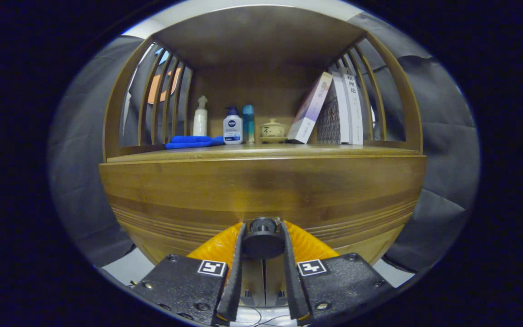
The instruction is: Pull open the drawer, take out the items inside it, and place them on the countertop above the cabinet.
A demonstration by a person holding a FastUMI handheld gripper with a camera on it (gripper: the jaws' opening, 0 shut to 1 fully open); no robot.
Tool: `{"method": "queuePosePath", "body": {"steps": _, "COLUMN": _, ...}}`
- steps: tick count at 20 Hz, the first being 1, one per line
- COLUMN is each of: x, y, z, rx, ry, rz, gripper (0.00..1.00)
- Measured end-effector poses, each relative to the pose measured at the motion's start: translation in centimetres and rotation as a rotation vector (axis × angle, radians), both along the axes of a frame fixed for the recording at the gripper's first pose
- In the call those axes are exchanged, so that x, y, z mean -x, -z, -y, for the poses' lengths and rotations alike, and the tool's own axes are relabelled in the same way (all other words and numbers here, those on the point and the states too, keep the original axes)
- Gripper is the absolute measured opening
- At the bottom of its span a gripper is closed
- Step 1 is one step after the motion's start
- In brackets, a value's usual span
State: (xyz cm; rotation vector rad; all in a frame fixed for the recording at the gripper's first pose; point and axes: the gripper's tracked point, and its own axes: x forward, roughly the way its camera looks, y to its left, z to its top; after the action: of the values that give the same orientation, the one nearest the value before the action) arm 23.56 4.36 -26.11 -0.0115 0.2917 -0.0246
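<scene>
With the gripper [263, 243] closed on the knob [263, 240] low on the shut drawer [261, 195], beneath the bench [261, 152], I'd say a crooked pull could slip the fingers [235, 272] off that round knob or jam the drawer.

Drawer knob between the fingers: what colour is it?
Black, seen in the gripper view. The drawer knob sits gripped between the tool fingers.
</scene>
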Motion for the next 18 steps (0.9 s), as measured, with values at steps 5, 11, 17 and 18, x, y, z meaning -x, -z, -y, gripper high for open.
{"method": "queuePosePath", "body": {"steps": 5, "x": 1.0, "y": -0.1, "z": 0.0, "rx": 0.01, "ry": 0.001, "rz": -0.016, "gripper": 0.37}}
{"method": "queuePosePath", "body": {"steps": 11, "x": 4.6, "y": -0.4, "z": 0.2, "rx": 0.014, "ry": -0.005, "rz": -0.014, "gripper": 0.36}}
{"method": "queuePosePath", "body": {"steps": 17, "x": 8.9, "y": -0.7, "z": 0.3, "rx": 0.0, "ry": -0.006, "rz": -0.003, "gripper": 0.36}}
{"method": "queuePosePath", "body": {"steps": 18, "x": 9.4, "y": -0.8, "z": 0.3, "rx": -0.003, "ry": -0.005, "rz": -0.002, "gripper": 0.36}}
